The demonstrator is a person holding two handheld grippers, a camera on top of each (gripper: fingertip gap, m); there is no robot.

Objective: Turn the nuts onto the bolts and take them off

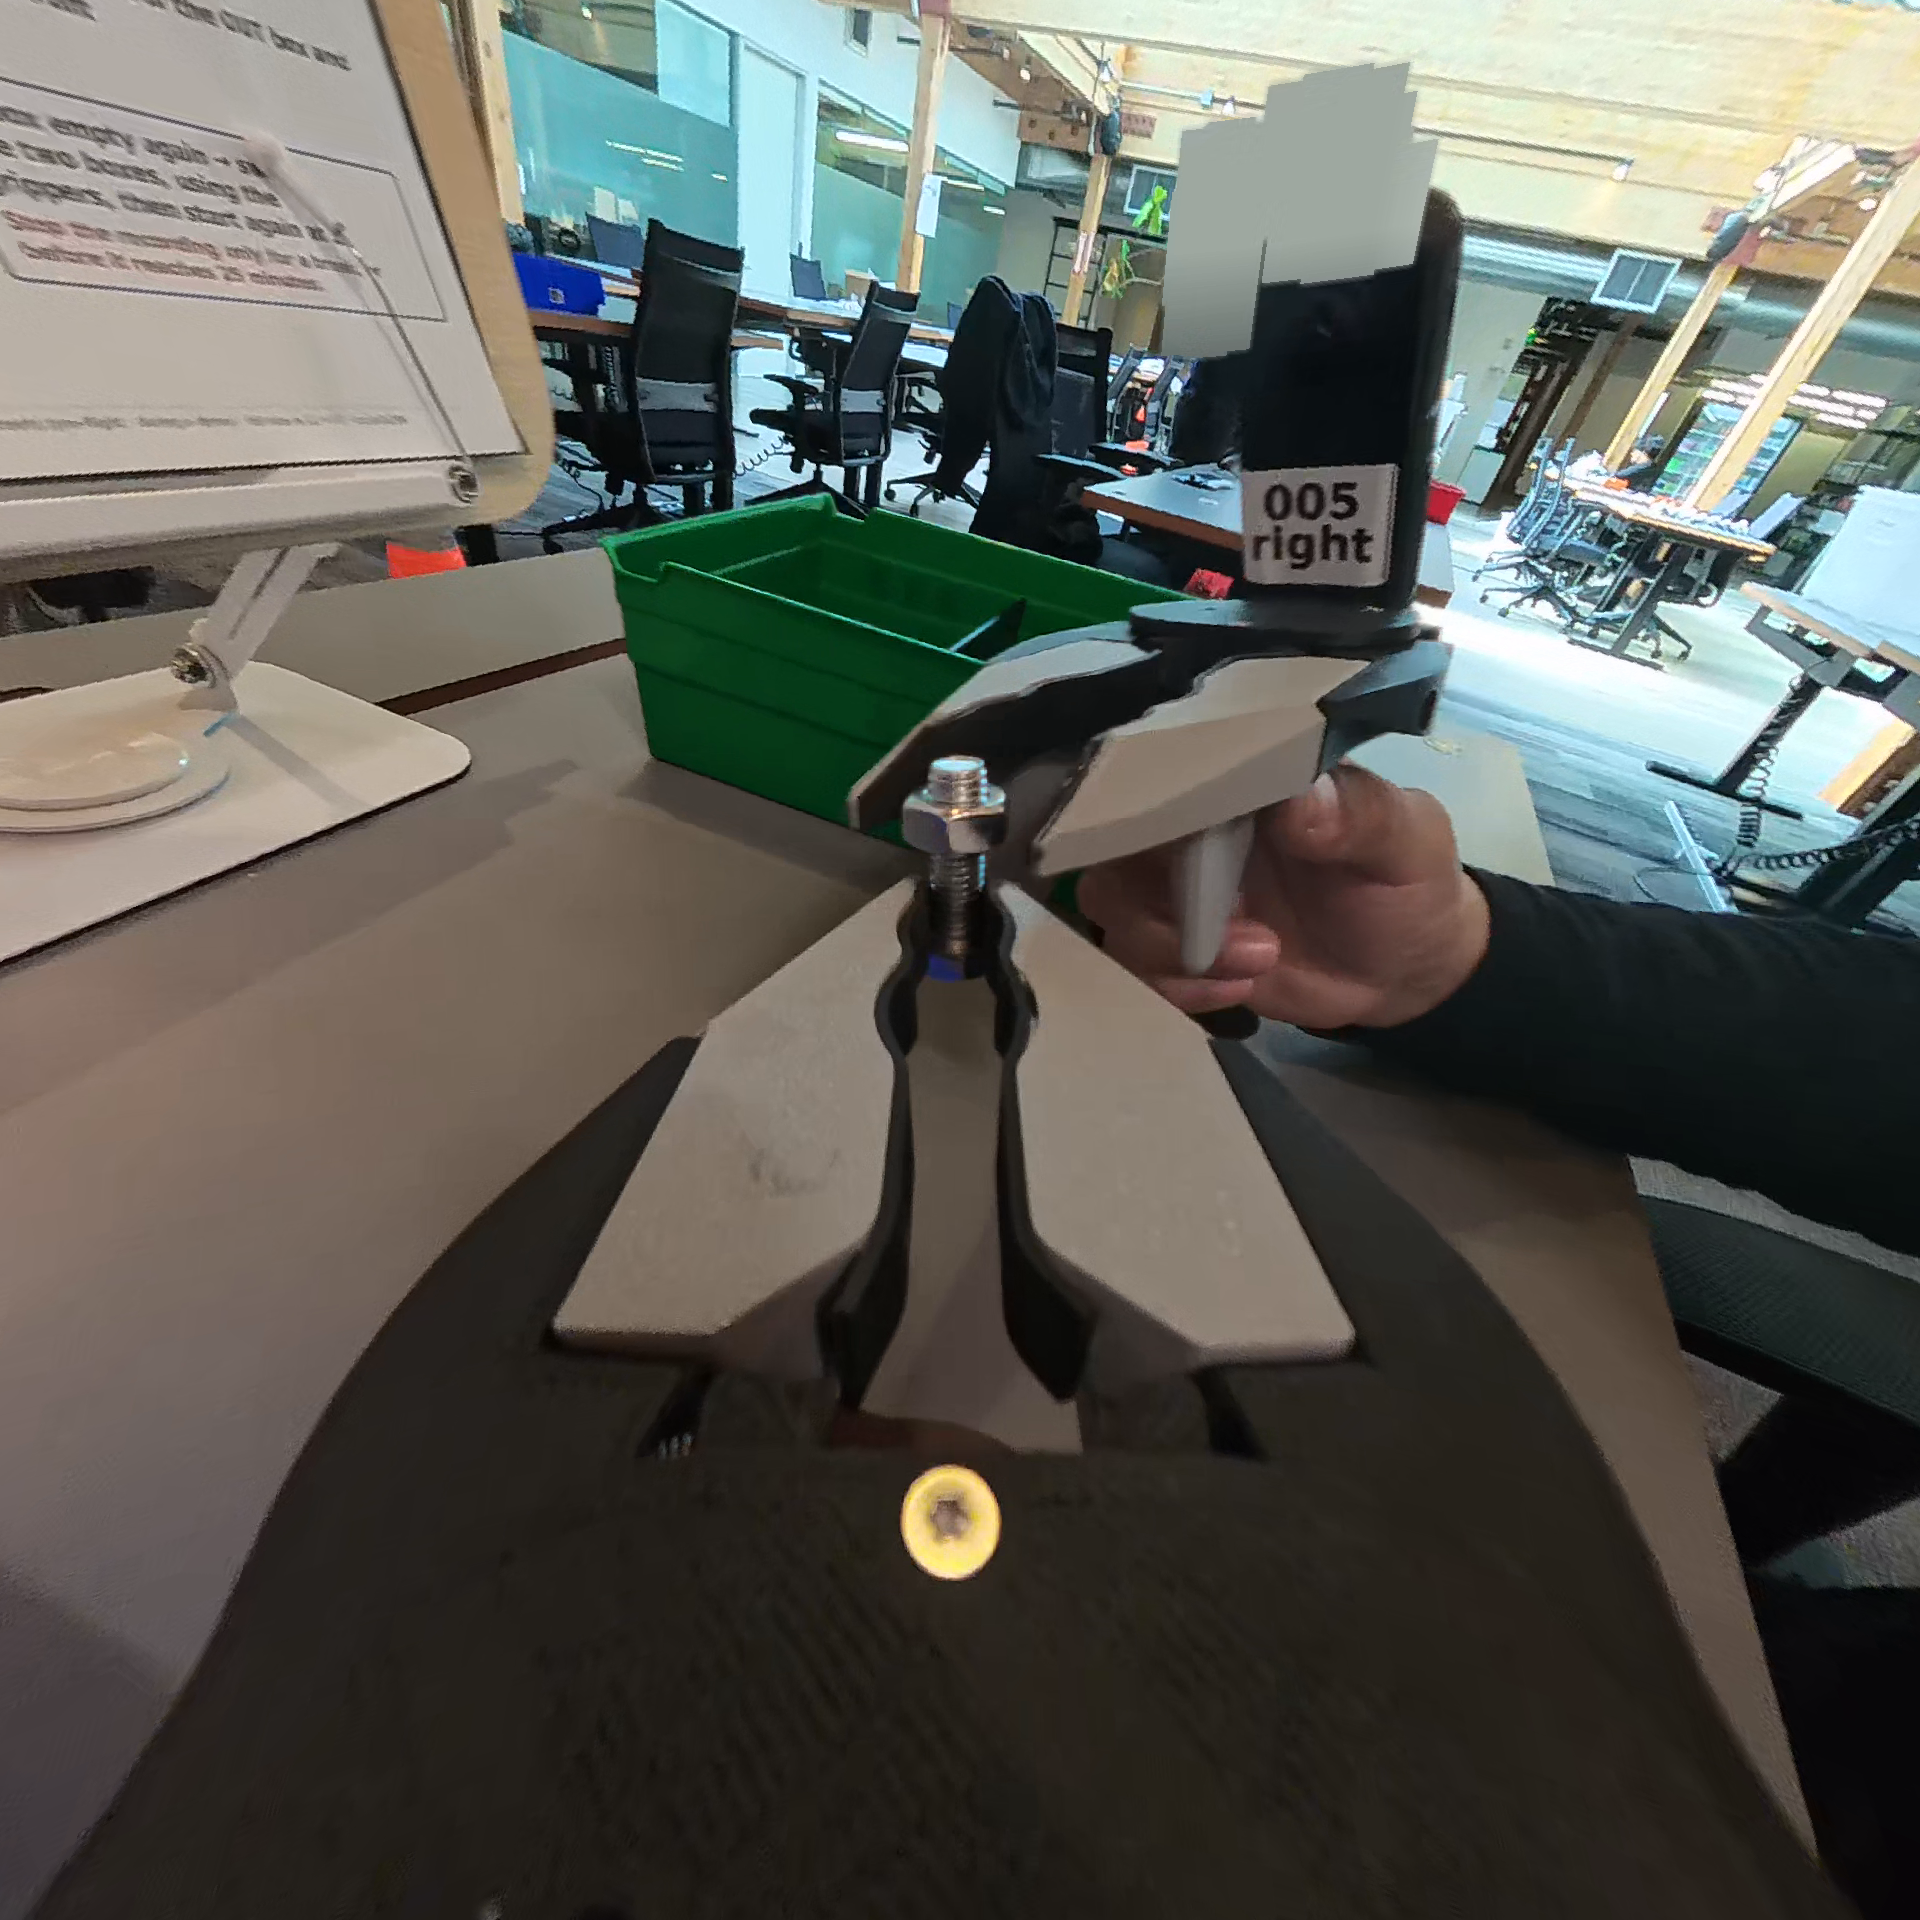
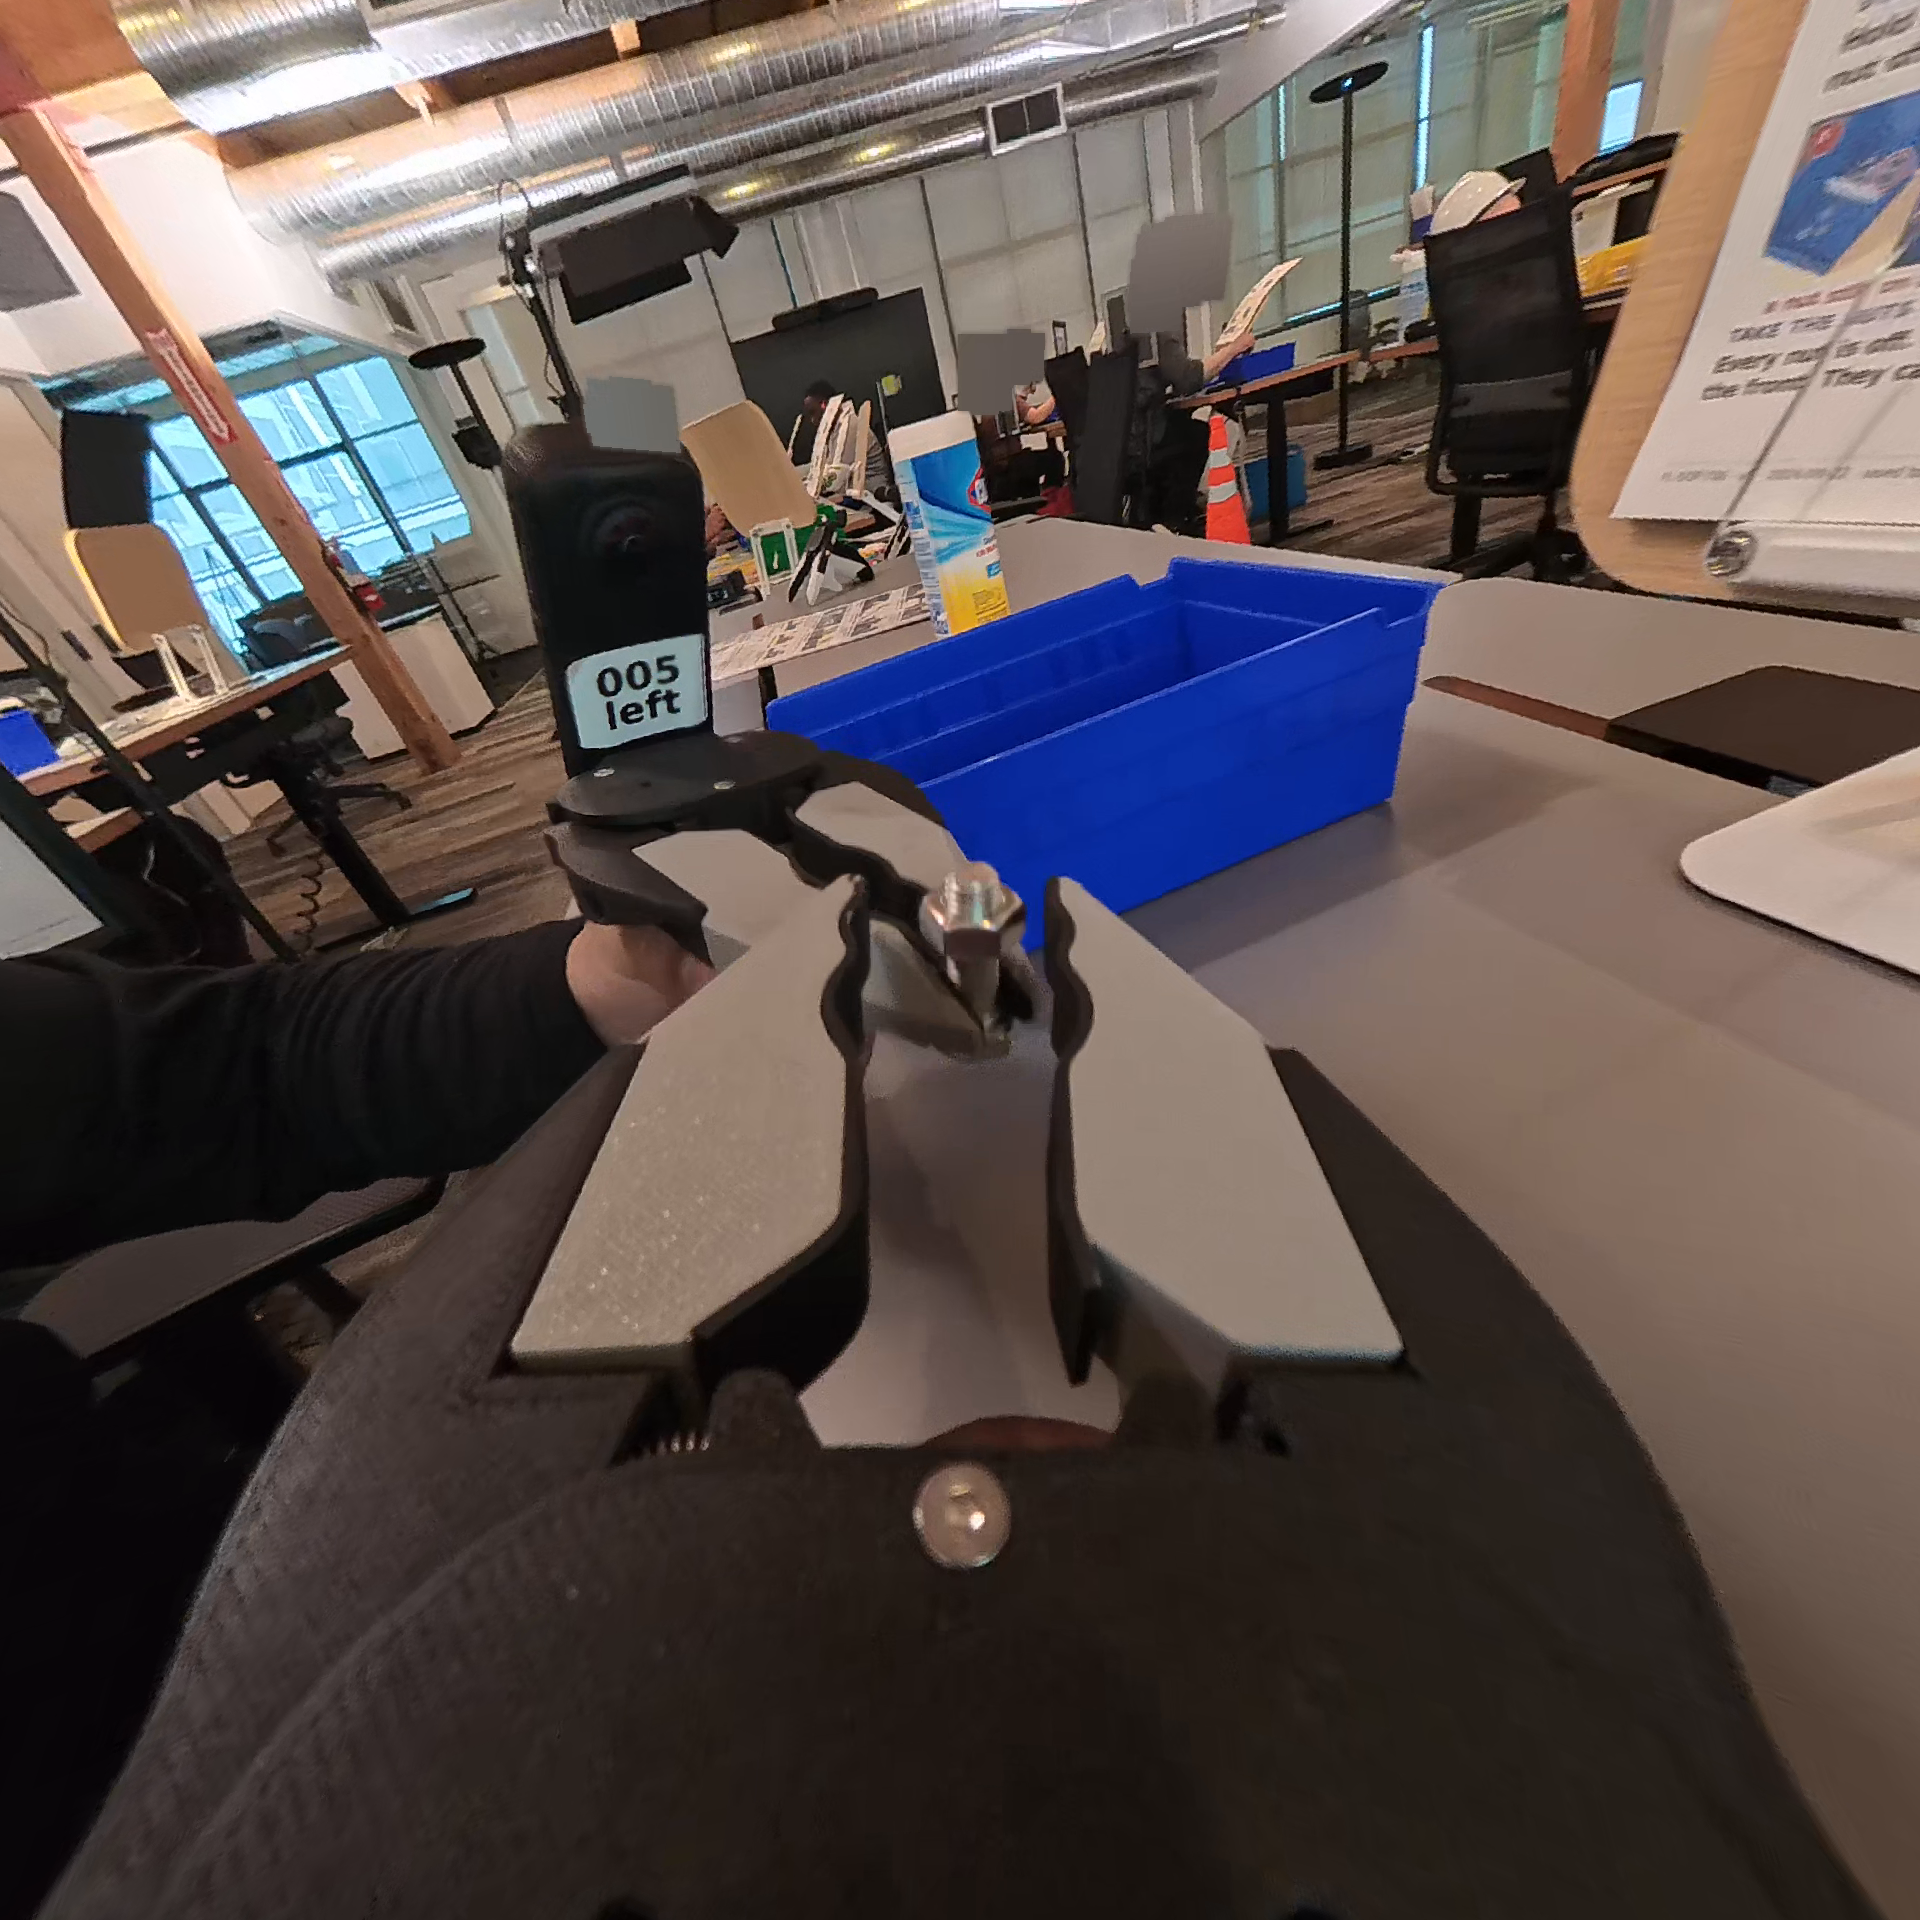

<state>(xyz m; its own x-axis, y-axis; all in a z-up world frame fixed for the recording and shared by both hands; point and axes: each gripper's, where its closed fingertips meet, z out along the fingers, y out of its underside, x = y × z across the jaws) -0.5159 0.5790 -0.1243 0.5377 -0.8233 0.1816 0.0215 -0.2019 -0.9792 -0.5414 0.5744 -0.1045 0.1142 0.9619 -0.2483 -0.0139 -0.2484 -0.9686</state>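
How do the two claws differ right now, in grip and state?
The left claw is shut on the bolt, holding its lower shank upright; the right claw is open, its fingers either side of the nut without clamping it. Both are grey-fingered, black-bodied and hand-held over the grey table.

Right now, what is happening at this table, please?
A person holds tongs in each hand above a grey table. The left tongs are shut on a bolt that points up, with a nut near its top. The right tongs are open around the nut and not gripping it. A green bin and a blue bin stand behind.
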